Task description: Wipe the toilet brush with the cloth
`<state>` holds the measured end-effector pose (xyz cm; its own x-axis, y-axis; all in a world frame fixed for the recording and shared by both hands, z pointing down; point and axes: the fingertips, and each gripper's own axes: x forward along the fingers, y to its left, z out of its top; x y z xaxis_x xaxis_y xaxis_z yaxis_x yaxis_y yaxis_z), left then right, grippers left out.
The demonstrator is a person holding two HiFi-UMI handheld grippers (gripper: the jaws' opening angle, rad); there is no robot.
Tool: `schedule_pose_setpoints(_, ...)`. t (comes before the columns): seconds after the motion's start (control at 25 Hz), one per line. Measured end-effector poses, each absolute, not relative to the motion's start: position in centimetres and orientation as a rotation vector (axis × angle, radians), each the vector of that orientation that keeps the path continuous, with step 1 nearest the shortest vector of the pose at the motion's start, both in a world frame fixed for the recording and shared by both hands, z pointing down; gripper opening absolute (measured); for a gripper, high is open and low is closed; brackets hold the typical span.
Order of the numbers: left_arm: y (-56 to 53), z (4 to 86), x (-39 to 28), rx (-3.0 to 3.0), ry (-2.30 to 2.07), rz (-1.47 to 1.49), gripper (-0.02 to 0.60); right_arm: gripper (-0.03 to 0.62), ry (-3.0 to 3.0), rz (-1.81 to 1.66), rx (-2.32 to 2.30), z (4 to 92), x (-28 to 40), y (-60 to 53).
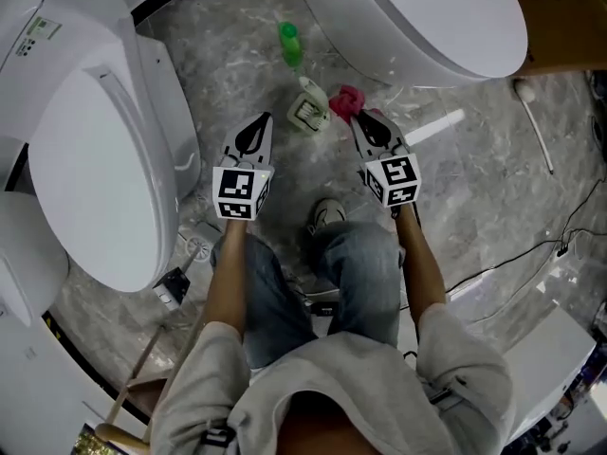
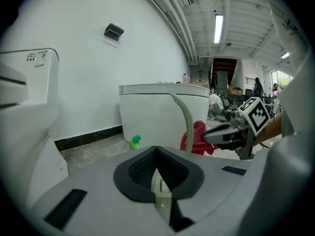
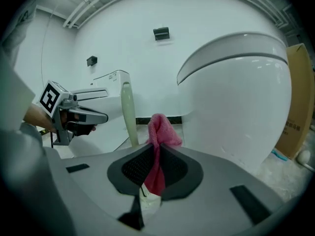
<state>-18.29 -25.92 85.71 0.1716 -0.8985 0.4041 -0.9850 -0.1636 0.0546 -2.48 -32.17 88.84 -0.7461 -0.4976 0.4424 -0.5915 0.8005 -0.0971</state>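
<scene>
At the far left of the head view stands a white toilet point(image 1: 95, 159) with its lid down, on a grey marbled floor point(image 1: 474, 188). Just right of it the left gripper point(image 1: 259, 124) points forward over the floor; in its own view its jaws are closed tip to tip with nothing pinched between them, and it stays a little apart from the brush. Beyond it, near the wall, a green bottle point(image 1: 289, 42) stands on the floor. Between the two grippers sits the toilet brush point(image 1: 308, 109) in its cream holder, its pale handle point(image 2: 186, 113) rising upright and curving at the top. Just right of the holder is the pink cloth point(image 1: 345, 101), bunched up and close beside the handle; whether they touch cannot be told. The right gripper point(image 1: 363, 121) has its jaws clamped on that cloth, whose fold sticks up above the pads while the rest hangs down between them. To the right stands a second white toilet point(image 1: 427, 17), and past it a cardboard box point(image 1: 560, 17).
</scene>
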Motion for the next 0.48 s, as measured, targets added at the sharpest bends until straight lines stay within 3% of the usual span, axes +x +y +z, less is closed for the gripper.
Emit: schedule_pose_setpoints(0.48, -23.3, 72.3, -18.6, 1.924, -1.757, 0.378, 0.018, 0.058, -2.462, 0.431, 0.865, 73.9, 1.4, -31.9)
